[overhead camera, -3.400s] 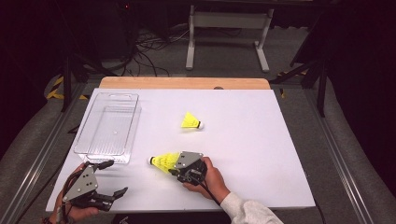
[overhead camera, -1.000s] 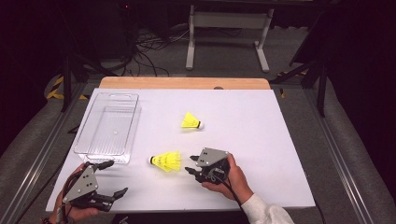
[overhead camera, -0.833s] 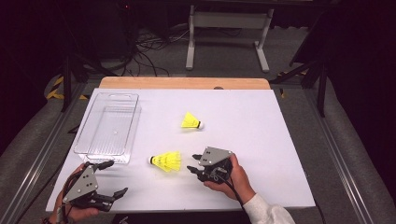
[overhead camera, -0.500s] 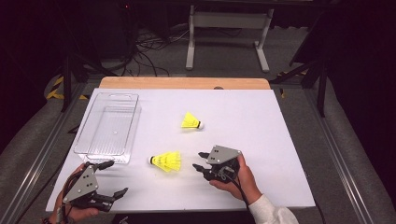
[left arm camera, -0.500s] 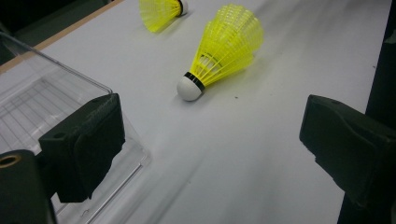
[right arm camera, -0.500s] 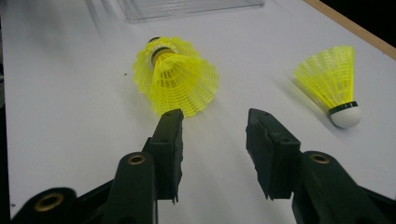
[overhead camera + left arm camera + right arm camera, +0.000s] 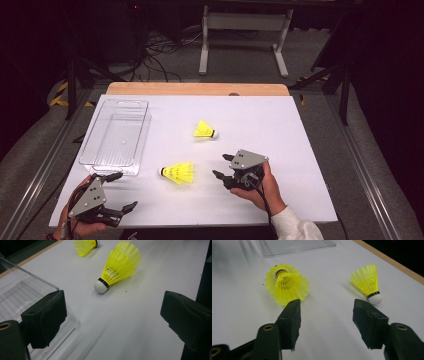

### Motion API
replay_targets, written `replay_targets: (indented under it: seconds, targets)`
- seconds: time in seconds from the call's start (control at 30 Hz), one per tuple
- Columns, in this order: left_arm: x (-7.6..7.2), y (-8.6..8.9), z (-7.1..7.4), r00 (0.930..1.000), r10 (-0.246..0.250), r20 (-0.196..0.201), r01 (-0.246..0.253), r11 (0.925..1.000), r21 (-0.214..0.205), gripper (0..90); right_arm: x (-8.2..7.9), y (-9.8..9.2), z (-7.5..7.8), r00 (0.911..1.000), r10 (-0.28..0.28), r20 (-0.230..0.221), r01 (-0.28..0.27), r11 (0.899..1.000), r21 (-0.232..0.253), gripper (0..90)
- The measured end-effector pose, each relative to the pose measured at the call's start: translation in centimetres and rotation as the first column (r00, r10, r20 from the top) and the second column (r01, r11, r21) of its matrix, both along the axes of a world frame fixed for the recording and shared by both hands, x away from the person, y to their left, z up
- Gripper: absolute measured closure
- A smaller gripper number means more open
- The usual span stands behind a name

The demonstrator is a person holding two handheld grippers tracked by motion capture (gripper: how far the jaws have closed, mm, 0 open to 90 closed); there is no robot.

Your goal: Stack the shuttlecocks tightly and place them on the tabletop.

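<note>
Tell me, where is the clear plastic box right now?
In the high view the clear plastic box sits on the left part of the white table, beyond the left gripper and left of the nearer yellow shuttlecock.

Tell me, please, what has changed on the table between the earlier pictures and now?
The right gripper let go of the near shuttlecock, backed off to the right, and its jaws have just been opening, with nothing between them. The far shuttlecock, clear plastic bin and left gripper stayed put.
</note>
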State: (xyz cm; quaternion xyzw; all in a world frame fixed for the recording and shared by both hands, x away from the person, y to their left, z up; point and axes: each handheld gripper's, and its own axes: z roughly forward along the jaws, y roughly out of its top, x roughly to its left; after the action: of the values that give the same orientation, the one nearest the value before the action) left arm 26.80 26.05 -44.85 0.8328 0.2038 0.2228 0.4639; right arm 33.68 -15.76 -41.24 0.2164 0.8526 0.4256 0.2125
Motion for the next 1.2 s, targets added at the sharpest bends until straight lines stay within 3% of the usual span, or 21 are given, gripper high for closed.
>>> replay_targets:
  seconds: [0.1,0.33,0.63,1.2]
  targets:
    - [0.0,0.0,0.0,1.0,0.0,-0.001,0.0,1.0,0.001,7.8,0.4,0.1,0.2,0.9996,-0.026,0.015,0.026,1.0,-0.001,30.4]
    - [0.1,-0.2,-0.2,1.0,-0.002,-0.006,0.002,1.0,0.006,7.8,1.7,0.2,0.7,0.997,-0.072,0.028,0.071,0.997,0.024,22.2]
    - [0.2,-0.2,-0.3,0.9999,-0.005,-0.01,0.005,0.9999,0.011,7.8,4.3,0.6,1.3,0.9941,-0.108,0.003,0.108,0.993,0.046,21.4]
    - [0.2,-0.2,-0.3,0.9999,-0.011,-0.013,0.011,0.9999,0.011,7.9,9.3,3.5,1.4,0.9899,-0.136,-0.041,0.138,0.99,0.043,24.9]
